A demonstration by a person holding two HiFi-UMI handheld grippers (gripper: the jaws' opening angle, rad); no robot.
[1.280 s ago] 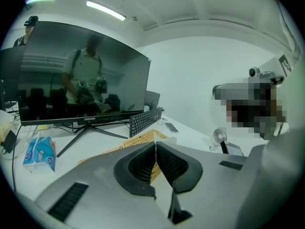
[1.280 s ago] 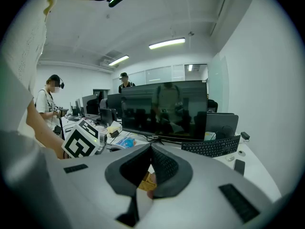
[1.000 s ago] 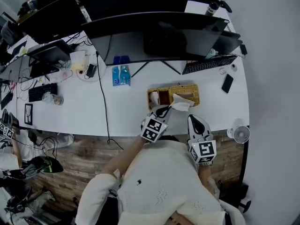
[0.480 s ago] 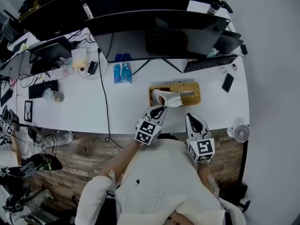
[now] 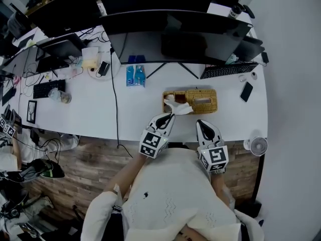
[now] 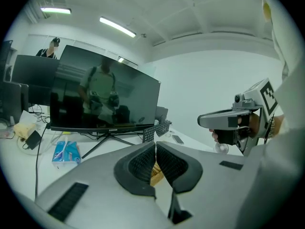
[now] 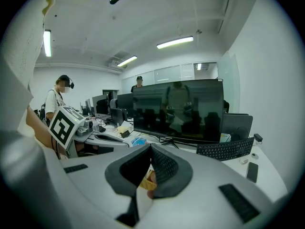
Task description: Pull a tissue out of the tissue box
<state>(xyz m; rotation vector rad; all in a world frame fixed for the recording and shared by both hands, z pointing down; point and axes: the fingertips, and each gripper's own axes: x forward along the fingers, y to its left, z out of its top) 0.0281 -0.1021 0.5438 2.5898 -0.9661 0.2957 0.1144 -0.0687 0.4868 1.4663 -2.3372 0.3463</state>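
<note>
The pull looks well under way but not finished. On the white counter [image 5: 125, 115] the woven tissue box [image 5: 201, 101] sits just ahead of the person, in front of the big monitor [image 5: 175, 36]. A white tissue [image 5: 179, 107] is drawn out of the box, lying crumpled across its left end and trailing toward the near edge. The left tongs [image 5: 168, 117] meet the near end of that sheet. In the left gripper view these tongs [image 6: 155, 145] are pressed together with a thin white sliver showing along the seam, which reads as a pinch on the tissue. The right tongs [image 5: 202, 124] hang just short of the box, to its near right, and touch nothing. In their own view the right tongs [image 7: 150, 150] are closed tip to tip, with only the yellowish box showing through the gap below. The grasp therefore seems made and most of the sheet is out. What appears left is to draw it fully clear of the box, since its far end overlaps the box top and the head view cannot show whether it has come free. The box is not being held down, so it could slide with the pull.
</note>
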